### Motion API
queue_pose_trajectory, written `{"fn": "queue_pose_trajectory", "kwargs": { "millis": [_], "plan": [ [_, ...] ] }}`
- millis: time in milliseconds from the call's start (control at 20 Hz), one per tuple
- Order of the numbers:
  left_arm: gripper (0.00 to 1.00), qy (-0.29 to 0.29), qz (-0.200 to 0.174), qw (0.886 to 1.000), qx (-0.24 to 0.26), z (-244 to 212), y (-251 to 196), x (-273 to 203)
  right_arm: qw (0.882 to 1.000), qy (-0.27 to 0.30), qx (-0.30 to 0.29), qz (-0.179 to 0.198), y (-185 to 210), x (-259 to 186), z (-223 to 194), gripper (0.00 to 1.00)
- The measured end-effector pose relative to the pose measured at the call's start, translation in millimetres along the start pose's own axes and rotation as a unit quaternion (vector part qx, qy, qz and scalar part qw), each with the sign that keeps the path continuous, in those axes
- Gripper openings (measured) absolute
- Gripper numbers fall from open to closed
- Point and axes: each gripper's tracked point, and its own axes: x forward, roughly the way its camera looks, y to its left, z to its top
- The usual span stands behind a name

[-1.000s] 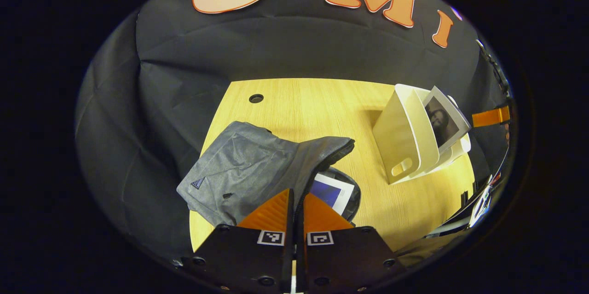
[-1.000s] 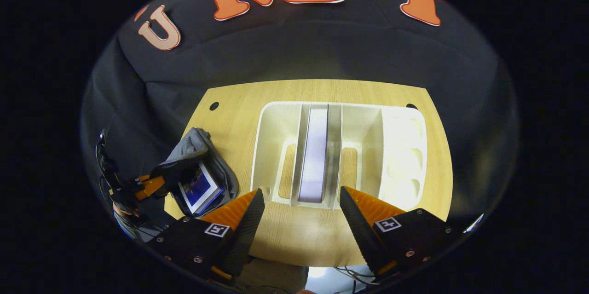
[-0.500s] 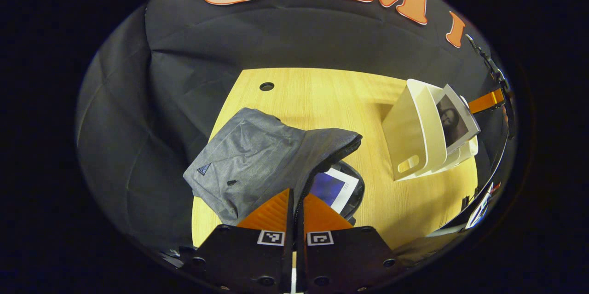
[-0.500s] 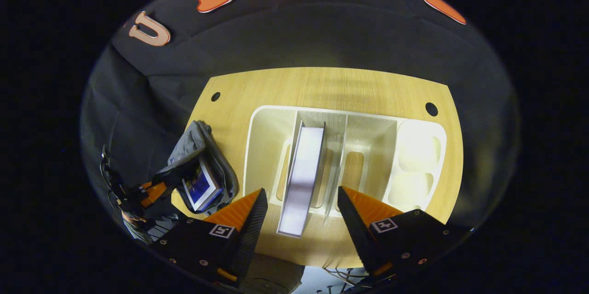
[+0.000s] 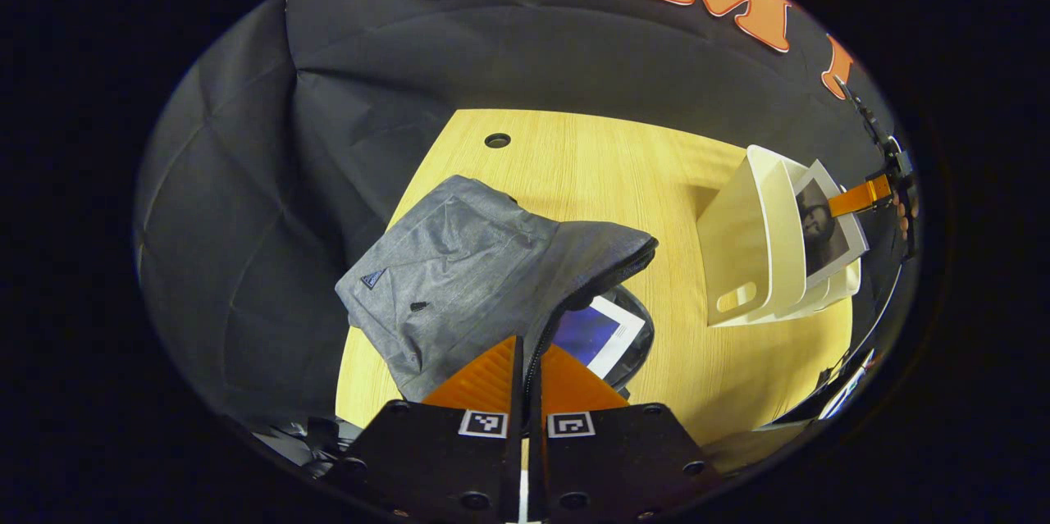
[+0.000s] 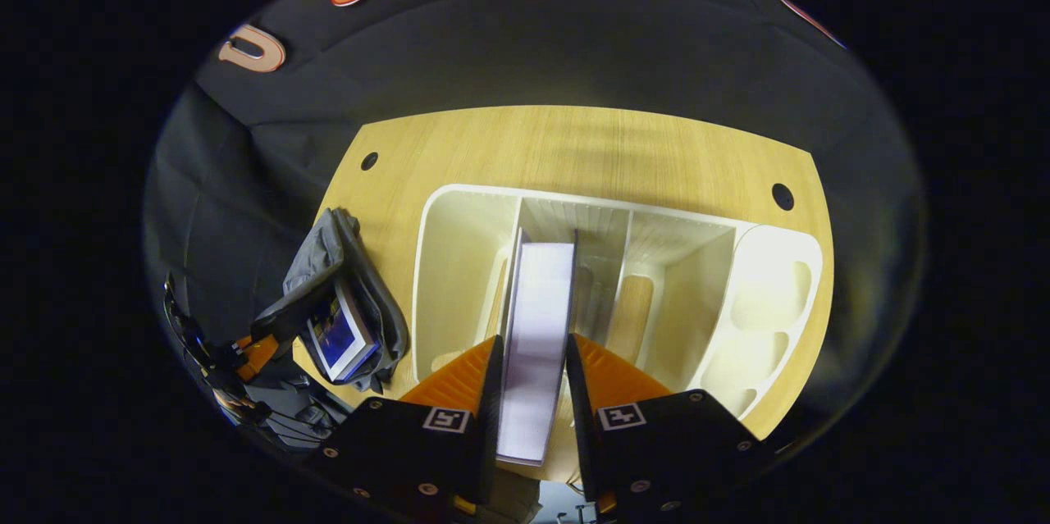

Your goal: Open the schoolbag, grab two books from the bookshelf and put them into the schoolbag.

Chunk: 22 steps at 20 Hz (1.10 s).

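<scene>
Right gripper view: right tool (image 6: 530, 360) clamps white-edged book (image 6: 537, 327); left tool (image 5: 525, 364) pinches grey schoolbag (image 5: 467, 278) flap.

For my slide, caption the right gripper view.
Right gripper clamps a book in the white bookshelf.

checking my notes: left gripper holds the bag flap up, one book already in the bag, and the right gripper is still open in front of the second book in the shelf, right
Not quite. The right gripper is not open: the right gripper view shows its fingers closed on the second book in the white bookshelf. The rest holds: the left gripper pinches the schoolbag flap up, and one book lies inside.
</scene>
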Motion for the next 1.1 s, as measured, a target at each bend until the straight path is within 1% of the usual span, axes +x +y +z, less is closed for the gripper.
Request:
{"fn": "queue_pose_trajectory", "kwargs": {
  "millis": [50,100,150,200,300,450,600,750,850,1100],
  "plan": [
    [0.04,0.000,0.001,1.000,0.002,0.9,-0.1,-0.1,1.000,-0.001,0.006,-0.005,-3.2,-2.4,-1.9,0.40],
    [0.04,-0.001,0.001,1.000,0.003,0.0,-0.3,-0.3,1.000,-0.005,0.014,-0.012,-6.2,-5.4,-1.7,0.45],
    [0.04,-0.002,-0.001,1.000,0.006,0.8,-0.6,-0.4,1.000,-0.013,0.019,-0.011,-10.1,-12.2,-9.1,0.36],
    [0.04,-0.002,-0.004,1.000,0.007,0.6,-0.9,-0.2,0.999,-0.017,0.028,-0.010,-8.4,-17.0,-10.1,0.32],
    [0.04,-0.003,-0.011,1.000,0.013,2.5,-1.0,-0.7,0.999,-0.030,0.036,-0.016,-10.7,-32.0,-12.9,0.31],
    [0.04,-0.006,-0.030,0.999,0.023,1.6,-1.8,-0.1,0.997,-0.046,0.052,-0.039,-12.0,-49.3,-24.6,0.31],
    [0.04,-0.011,-0.050,0.998,0.039,0.1,1.1,-1.0,0.994,-0.055,0.086,-0.046,-3.3,-65.9,-43.7,0.31],
    [0.04,-0.011,-0.079,0.994,0.078,-1.2,4.7,-2.6,0.990,-0.060,0.114,-0.055,8.9,-75.5,-67.9,0.31],
    [0.04,-0.017,-0.089,0.990,0.108,4.4,13.0,-2.5,0.987,-0.066,0.133,-0.060,17.9,-82.9,-82.3,0.31],
    [0.04,-0.023,-0.117,0.980,0.157,8.3,21.3,-6.0,0.977,-0.079,0.182,-0.074,38.7,-102.4,-118.9,0.31]
  ]
}}
